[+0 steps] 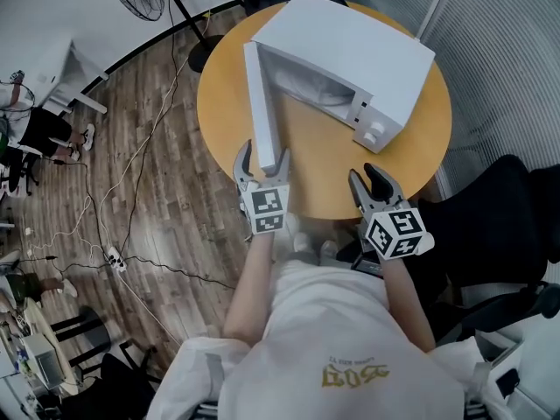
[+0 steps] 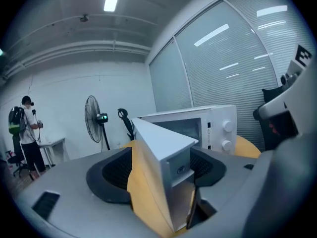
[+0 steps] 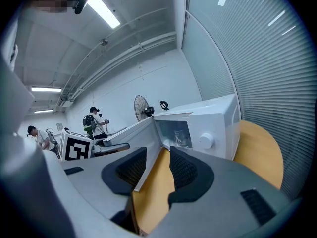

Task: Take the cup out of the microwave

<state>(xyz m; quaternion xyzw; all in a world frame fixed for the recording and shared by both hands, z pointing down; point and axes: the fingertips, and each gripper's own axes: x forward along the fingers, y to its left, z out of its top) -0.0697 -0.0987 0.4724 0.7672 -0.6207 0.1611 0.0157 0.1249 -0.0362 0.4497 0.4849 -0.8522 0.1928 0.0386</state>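
- Black pads of left gripper (image 2: 161,172) stood apart w/ open door (image 2: 158,145) edge between them, not clamped.
- Right gripper (image 3: 157,167) open too, nothing between jaws, at table (image 1: 328,160) near rim.
- Inside white microwave (image 1: 350,46) cavity sat cup (image 3: 181,137): clear, pale, outline hard to make out; mostly hidden in head view.

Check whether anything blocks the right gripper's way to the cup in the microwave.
Nothing visible does. The door is swung wide open, its edge between the open jaws of the left gripper. The cup sits in the open cavity; only bare table lies between it and the right gripper.
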